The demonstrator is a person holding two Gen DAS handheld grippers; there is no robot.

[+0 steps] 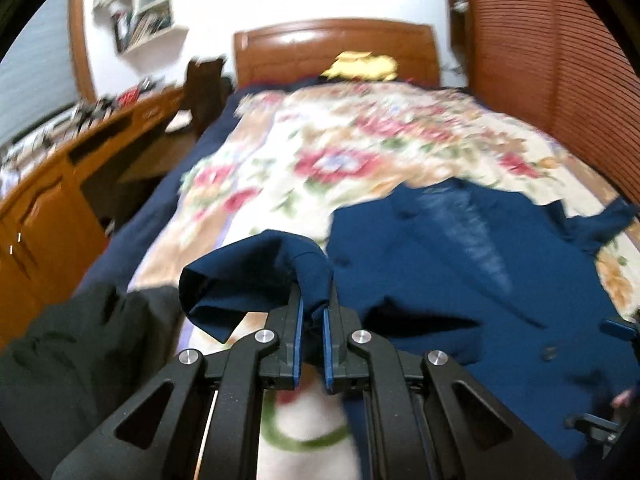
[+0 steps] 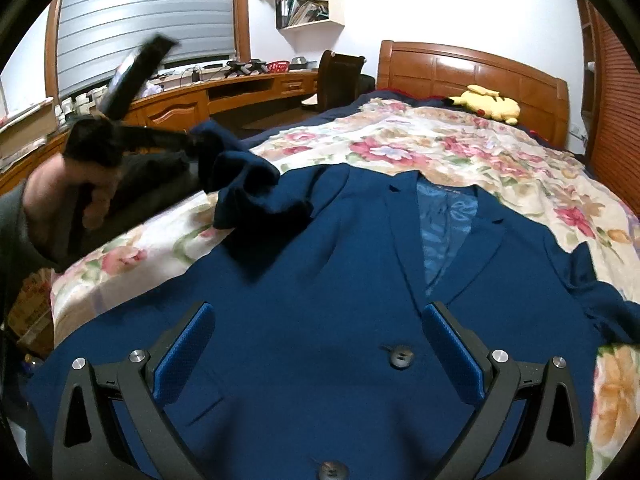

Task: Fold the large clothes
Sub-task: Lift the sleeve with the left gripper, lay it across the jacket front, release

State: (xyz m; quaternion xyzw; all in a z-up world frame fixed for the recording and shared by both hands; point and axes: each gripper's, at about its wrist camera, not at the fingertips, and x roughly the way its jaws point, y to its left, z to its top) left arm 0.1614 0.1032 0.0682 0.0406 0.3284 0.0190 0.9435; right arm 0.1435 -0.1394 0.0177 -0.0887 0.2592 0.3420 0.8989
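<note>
Nearest our lens, the left gripper (image 1: 311, 312) has its blue pads clamped on the cuff of the navy woven suit jacket's sleeve (image 1: 256, 276), raised off the floral cotton bedspread (image 1: 320, 148). The navy jacket (image 2: 320, 280) lies face-up on the bed, its long axis running six to twelve o'clock, collar toward the wooden headboard (image 2: 472, 68) at twelve, hem at six. Our right gripper (image 2: 318, 344) hovers wide open above the front buttons, holding nothing. We judge the pinch shallow: the cuff could slip, or hauling the sleeve could drag and skew the unpinned body.
</note>
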